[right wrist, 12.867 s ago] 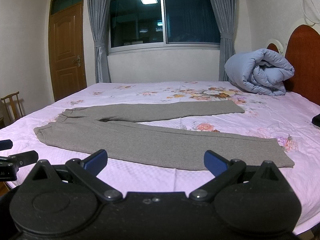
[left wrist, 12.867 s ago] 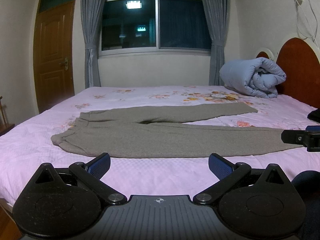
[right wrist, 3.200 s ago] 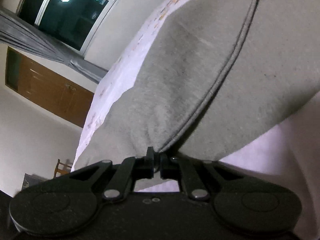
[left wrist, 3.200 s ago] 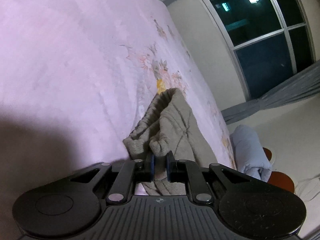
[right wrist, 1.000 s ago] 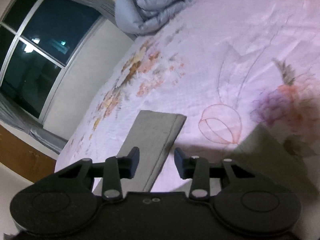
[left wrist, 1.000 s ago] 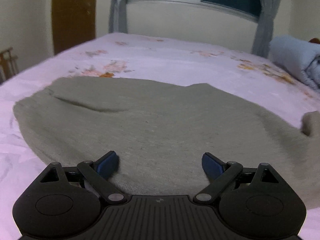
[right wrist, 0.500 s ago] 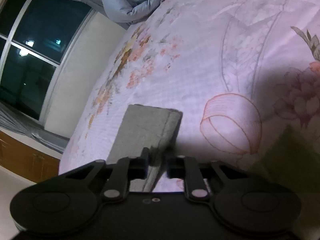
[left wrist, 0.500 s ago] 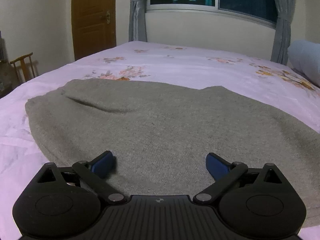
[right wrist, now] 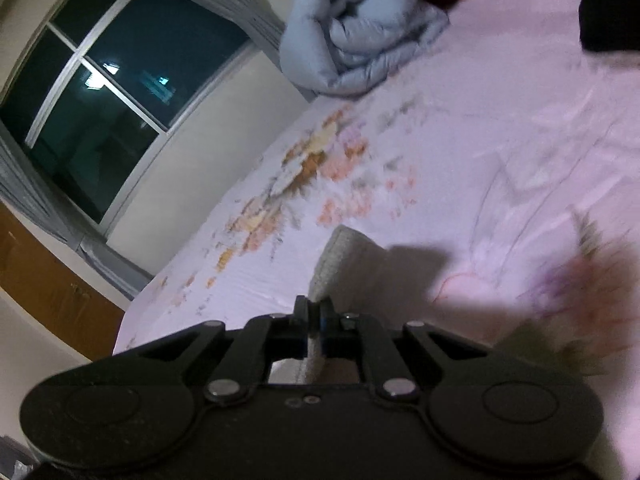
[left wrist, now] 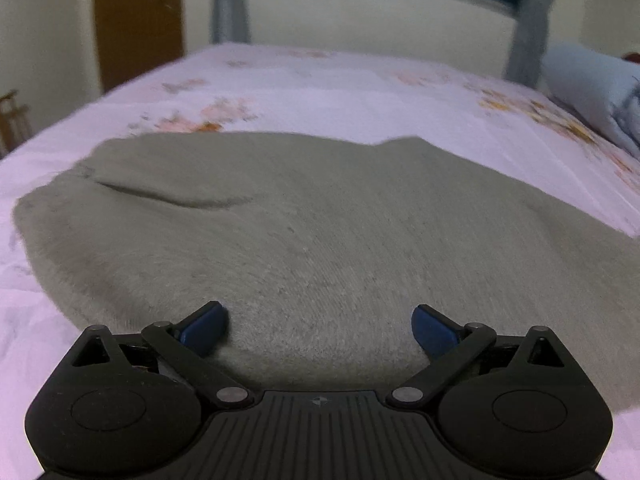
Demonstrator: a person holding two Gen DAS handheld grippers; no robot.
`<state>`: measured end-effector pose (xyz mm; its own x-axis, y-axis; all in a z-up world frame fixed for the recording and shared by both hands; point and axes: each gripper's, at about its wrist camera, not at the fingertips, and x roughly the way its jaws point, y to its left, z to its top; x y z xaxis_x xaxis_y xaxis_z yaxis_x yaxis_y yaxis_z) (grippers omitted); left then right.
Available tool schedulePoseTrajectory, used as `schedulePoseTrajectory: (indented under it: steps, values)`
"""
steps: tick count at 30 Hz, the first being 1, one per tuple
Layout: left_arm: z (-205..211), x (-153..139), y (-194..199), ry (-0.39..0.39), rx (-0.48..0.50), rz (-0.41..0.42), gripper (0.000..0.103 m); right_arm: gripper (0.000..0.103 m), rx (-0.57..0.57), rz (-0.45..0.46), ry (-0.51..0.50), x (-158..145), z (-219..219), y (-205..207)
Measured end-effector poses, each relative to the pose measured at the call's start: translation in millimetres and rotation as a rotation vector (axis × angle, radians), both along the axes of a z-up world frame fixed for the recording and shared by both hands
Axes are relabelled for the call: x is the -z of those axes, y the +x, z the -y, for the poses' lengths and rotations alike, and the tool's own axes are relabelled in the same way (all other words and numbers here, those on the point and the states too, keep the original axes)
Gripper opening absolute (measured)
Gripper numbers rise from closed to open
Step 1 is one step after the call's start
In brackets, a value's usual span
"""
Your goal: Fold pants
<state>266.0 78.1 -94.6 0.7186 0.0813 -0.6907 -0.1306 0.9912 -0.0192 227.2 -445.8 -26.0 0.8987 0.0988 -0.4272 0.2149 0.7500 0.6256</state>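
Note:
Grey knit pants lie spread over the pink bed sheet in the left wrist view, the upper part filling the middle. My left gripper hovers just over the near edge of the cloth, wide open, nothing between its blue pads. In the right wrist view my right gripper is shut on the hem end of a pant leg, which is lifted off the sheet and casts a shadow to the right. Another bit of grey cloth shows blurred at the lower right.
A rolled pale-blue duvet lies by the brown headboard at the far end of the bed. A window with grey curtains and a wooden door stand behind. A dark object sits at the sheet's upper right.
The right gripper closed on the pant leg's hem and has lifted it off the sheet. The left gripper stayed open over the pants, its view tipping slightly down.

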Motion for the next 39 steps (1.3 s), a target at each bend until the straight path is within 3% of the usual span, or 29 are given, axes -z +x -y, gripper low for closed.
schedulePoseTrajectory:
  steps: [4, 8, 12, 16, 19, 22, 28, 30, 33, 37, 39]
  values:
    - [-8, -4, 3, -0.019, 0.082, -0.044, 0.1, 0.0, 0.002, 0.016, -0.039, -26, 4, -34]
    - [-13, -5, 3, -0.027, 0.146, -0.058, 0.1, 0.0, 0.013, 0.015, -0.06, -29, 5, -65]
    - [-17, -6, 1, -0.033, 0.191, -0.065, 0.1, 0.0, 0.062, -0.033, -0.032, 7, 11, -94]
    - [-17, -7, 1, -0.034, 0.207, -0.069, 0.1, 0.0, 0.148, -0.13, 0.1, 67, 28, -110]
    - [-18, -7, 2, -0.032, 0.211, -0.069, 0.101, 0.0, 0.175, -0.139, 0.156, 83, 32, -111]
    - [-16, -5, 2, -0.026, 0.214, -0.065, 0.103, 0.0, 0.155, -0.106, 0.131, 55, 24, -89]
    - [-13, -5, 0, -0.024, 0.201, -0.061, 0.103, 0.0, -0.014, 0.147, 0.011, -73, -13, -25]
    - [-14, -4, -2, -0.024, 0.201, -0.051, 0.103, 0.0, -0.039, 0.176, -0.029, -89, -22, -25]
    - [-13, -2, -5, -0.019, 0.199, -0.034, 0.103, 0.0, 0.005, 0.141, -0.023, -60, -13, -47]
    - [-13, -1, -8, -0.019, 0.2, -0.026, 0.103, 0.0, 0.139, -0.089, 0.122, 51, 24, -82]
    - [-13, -2, -7, -0.017, 0.204, -0.034, 0.103, 0.0, 0.204, -0.149, 0.205, 94, 39, -97]
